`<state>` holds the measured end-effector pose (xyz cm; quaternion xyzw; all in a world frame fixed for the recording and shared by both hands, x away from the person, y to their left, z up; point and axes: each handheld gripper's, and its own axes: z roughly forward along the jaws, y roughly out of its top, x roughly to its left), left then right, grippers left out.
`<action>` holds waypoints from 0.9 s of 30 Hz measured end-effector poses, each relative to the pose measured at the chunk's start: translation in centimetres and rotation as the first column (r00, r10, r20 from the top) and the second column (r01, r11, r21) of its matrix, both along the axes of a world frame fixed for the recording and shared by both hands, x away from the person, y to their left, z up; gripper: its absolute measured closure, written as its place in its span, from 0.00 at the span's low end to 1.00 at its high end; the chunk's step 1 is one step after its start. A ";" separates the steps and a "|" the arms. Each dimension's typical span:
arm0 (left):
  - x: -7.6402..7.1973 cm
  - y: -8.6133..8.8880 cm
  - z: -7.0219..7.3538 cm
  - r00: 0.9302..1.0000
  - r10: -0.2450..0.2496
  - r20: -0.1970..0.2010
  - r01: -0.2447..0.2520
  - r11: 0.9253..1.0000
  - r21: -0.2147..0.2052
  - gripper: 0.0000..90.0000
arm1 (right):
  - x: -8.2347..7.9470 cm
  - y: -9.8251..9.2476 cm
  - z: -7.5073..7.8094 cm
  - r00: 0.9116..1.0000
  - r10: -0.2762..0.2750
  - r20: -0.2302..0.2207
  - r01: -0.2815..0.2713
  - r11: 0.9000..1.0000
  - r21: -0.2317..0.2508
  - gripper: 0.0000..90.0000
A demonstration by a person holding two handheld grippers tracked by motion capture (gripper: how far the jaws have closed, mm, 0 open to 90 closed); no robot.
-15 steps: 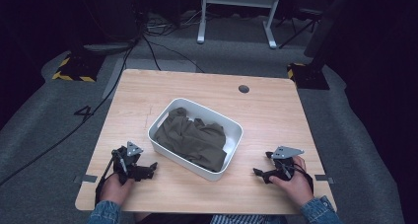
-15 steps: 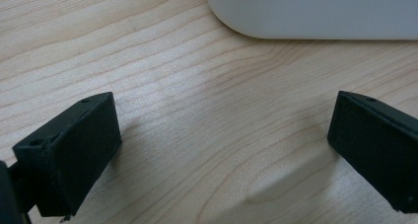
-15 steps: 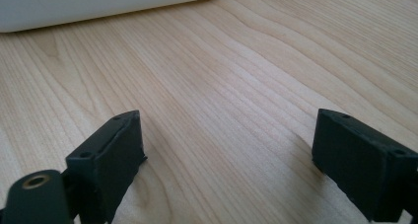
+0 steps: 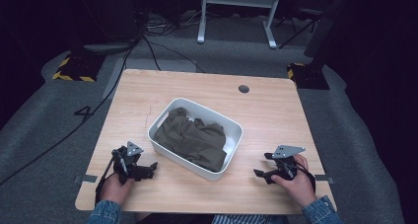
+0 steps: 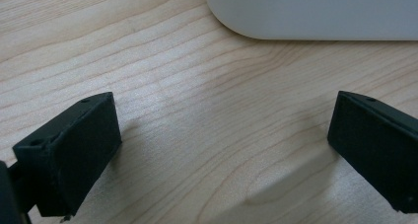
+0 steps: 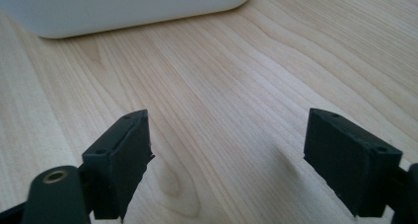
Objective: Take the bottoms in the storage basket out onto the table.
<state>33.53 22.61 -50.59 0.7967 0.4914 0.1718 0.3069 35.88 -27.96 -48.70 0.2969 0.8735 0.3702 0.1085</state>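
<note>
Worktop: pale wood-grain surface, smooth, low sheen, grain lines plain in both gripper views. Tub at worktop centre: white plastic, smooth, satin finish. Cloth inside the tub: dark olive fabric, matt, crumpled and soft. Fingers of the left gripper, near the tub: black matt plastic. Floor around the worktop: grey carpet, rough.

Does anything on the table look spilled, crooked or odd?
Nothing spilled or damaged. The white bin sits skewed to the table edges, with dark olive cloth bunched loosely inside. Both grippers, left and right, are open.
</note>
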 end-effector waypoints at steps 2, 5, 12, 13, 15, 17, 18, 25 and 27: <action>0.0 0.0 0.0 1.000 0.000 0.000 0.000 1.000 0.000 0.00 | 0.0 0.0 0.6 1.000 0.001 -0.017 -0.002 1.000 -0.028 0.23; 0.0 0.0 0.0 1.000 0.000 0.000 0.000 1.000 0.000 0.00 | 0.0 0.2 2.1 0.999 -0.006 -0.037 0.005 1.000 -0.012 0.23; 0.0 0.0 0.0 1.000 0.000 0.000 0.000 1.000 0.000 0.00 | 0.1 1.4 5.3 1.000 0.031 -0.003 -0.031 0.999 0.041 0.22; 0.0 0.0 0.0 1.000 0.000 0.000 0.000 1.000 0.000 0.00 | 0.2 1.7 5.7 0.999 0.039 0.003 -0.039 0.998 0.046 0.21; 0.0 0.0 0.0 1.000 -0.001 0.001 0.001 1.000 0.000 0.00 | 0.5 2.4 6.5 0.998 0.067 0.013 -0.067 0.997 0.046 0.20; 0.0 0.0 0.0 1.000 -0.002 0.002 0.002 1.000 -0.001 0.00 | 0.8 3.0 7.0 0.997 0.080 0.013 -0.080 0.996 0.046 0.20; 0.0 0.0 0.0 1.000 -0.002 0.002 0.002 1.000 -0.001 0.00 | 0.8 3.0 7.0 0.997 0.080 0.013 -0.080 0.996 0.046 0.20; 0.0 0.0 0.0 1.000 -0.002 0.002 0.002 1.000 -0.001 0.00 | 1.9 6.1 8.8 0.991 0.128 0.030 -0.129 0.990 0.053 0.18; 0.0 0.0 0.0 1.000 -0.002 0.002 0.002 1.000 0.000 0.00 | 2.1 6.9 9.2 0.989 0.144 0.034 -0.146 0.988 0.049 0.18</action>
